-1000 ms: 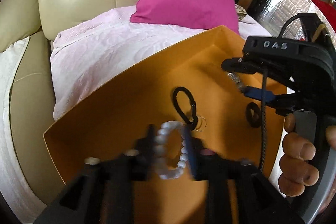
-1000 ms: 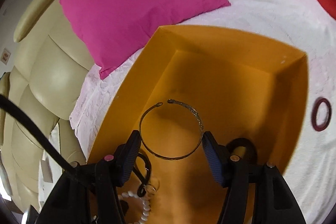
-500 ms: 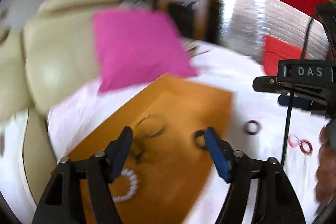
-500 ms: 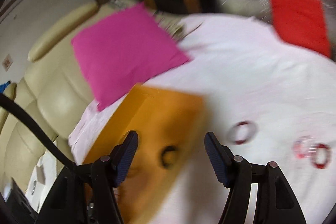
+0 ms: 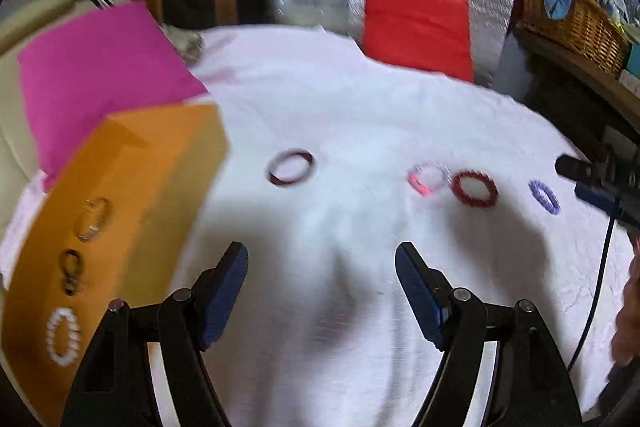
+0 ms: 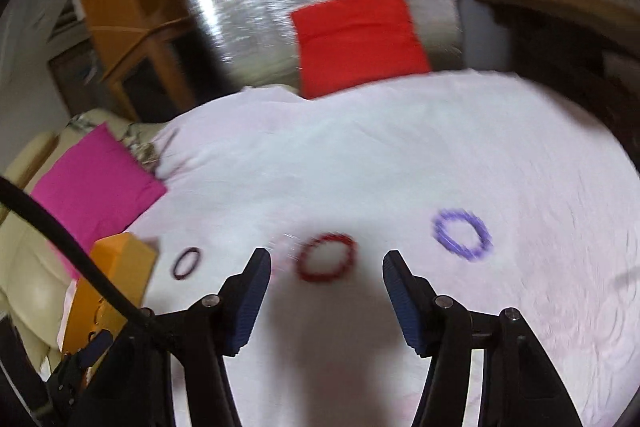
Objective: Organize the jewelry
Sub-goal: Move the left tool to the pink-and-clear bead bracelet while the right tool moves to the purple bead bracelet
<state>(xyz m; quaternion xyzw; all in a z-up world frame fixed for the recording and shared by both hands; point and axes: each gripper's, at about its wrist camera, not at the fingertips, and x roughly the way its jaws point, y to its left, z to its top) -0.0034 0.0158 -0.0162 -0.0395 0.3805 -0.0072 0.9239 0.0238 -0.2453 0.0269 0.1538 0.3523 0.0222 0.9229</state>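
Step in hand: both grippers are heading out from the orange box [image 5: 120, 211] toward the bracelets lying loose on the white bedcover [image 5: 360, 107]; that is my reading of it.
Left gripper [image 5: 320, 291]: fingers are standing wide apart with nothing between them, hovering over bare cover just beside the box.
Right gripper [image 6: 326, 293]: fingers are closing a little, yet nothing is gripped; the red beaded bracelet [image 6: 325, 262] is lying on the cover beyond the tips.
Loose pieces: dark maroon bangle [image 5: 291, 167] is nearest the box; the pink bracelet [image 5: 427, 179] and the red beaded one are farther out, side by side; the purple bracelet [image 6: 462, 234] is lying farthest from the box.
Doing it well: fingers should probably be straddling one band's rim only, pressing low so soft cloth is not pinched.
Already boxed: pearl bracelet [image 5: 62, 335], a black loop [image 5: 72, 269] and a thin metal bangle [image 5: 93, 219].
Hard to make out: motion blur is smearing everything; whether pink and red are touching cannot be told; the box's near end is cut off.
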